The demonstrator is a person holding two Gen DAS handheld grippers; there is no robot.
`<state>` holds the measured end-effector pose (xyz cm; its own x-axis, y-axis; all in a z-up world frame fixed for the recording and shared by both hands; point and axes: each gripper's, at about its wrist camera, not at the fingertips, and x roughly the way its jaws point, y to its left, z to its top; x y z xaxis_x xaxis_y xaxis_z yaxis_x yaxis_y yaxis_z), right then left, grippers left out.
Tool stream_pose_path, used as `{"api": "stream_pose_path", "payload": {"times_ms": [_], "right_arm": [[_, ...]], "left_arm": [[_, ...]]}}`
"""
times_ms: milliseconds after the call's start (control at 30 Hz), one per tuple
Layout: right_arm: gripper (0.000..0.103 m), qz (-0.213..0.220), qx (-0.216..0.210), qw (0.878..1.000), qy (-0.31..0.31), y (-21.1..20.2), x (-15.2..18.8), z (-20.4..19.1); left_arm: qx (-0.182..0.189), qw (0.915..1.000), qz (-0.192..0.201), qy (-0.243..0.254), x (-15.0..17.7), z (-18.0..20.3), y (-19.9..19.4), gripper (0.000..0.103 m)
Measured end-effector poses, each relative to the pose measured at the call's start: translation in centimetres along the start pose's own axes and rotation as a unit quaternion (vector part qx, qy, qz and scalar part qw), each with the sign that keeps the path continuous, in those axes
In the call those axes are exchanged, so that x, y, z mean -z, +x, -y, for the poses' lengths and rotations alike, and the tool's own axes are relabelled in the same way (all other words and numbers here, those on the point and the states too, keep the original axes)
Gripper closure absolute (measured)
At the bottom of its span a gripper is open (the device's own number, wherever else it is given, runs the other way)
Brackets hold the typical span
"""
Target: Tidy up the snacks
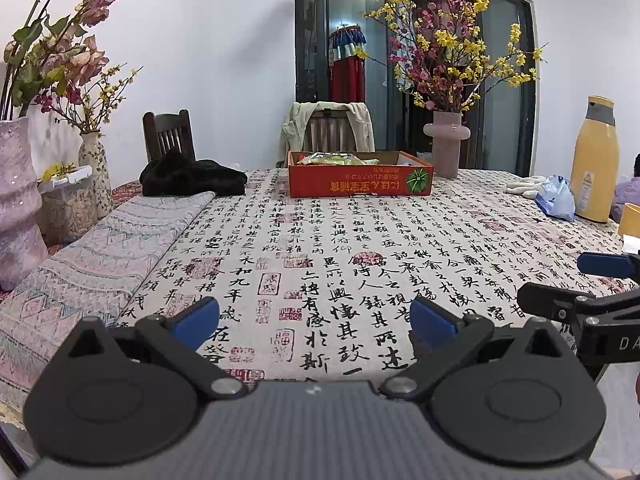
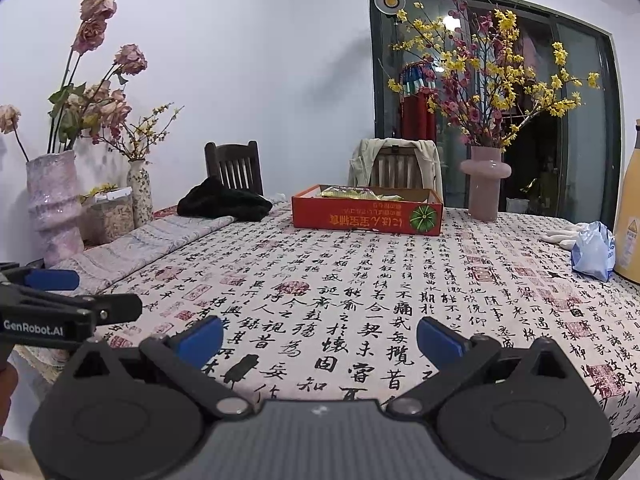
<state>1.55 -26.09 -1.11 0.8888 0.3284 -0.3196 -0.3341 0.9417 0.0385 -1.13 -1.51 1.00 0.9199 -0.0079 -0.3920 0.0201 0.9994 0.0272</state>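
While both grippers hover low over the near edge of the table (image 1: 360, 248), neither holds anything. Seen from the left wrist, the left gripper (image 1: 314, 320) has its jaws spread wide, its blue pads (image 1: 198, 318) well apart over bare cloth. From the right wrist, the right gripper (image 2: 319, 338) stands the same way, jaws wide and empty. Each camera catches the other tool at its edge: the right one at the far right of the left view, the left one at the far left of the right view.

Beyond them a cloth (image 2: 360, 300) printed with black calligraphy and red seals covers the tabletop, bare across its middle. A folded runner (image 1: 100, 256) with a pale zigzag pattern lies along the left side. To the right, near the edge, a blue bag (image 1: 556, 198) sits beside white gloves (image 1: 526, 186) and a tall yellow bottle (image 1: 594, 160).

At the far side, well apart from both grippers, stands a shallow red box (image 1: 360, 182), and inside it lies a yellow-green snack pack (image 1: 332, 159), showing just above the rim. A black garment (image 1: 192, 176) is heaped left of the box; a pink vase (image 1: 446, 140) of yellow and red blossoms stands to its right. Two chairs (image 1: 168, 134) sit behind the table, one draped with a pale jacket (image 1: 296, 124). More vases and a clear tub line the left wall.
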Motion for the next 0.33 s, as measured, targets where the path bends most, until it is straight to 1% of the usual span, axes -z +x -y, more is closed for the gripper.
{"api": "stream_pose_path", "payload": {"times_ms": [333], "right_arm": [[0.000,0.001,-0.001,1.000,0.000,0.00,0.02,0.03]], "left_arm": [[-0.001,1.0000,-0.004,-0.004,0.05,-0.07,0.20,0.000]]}}
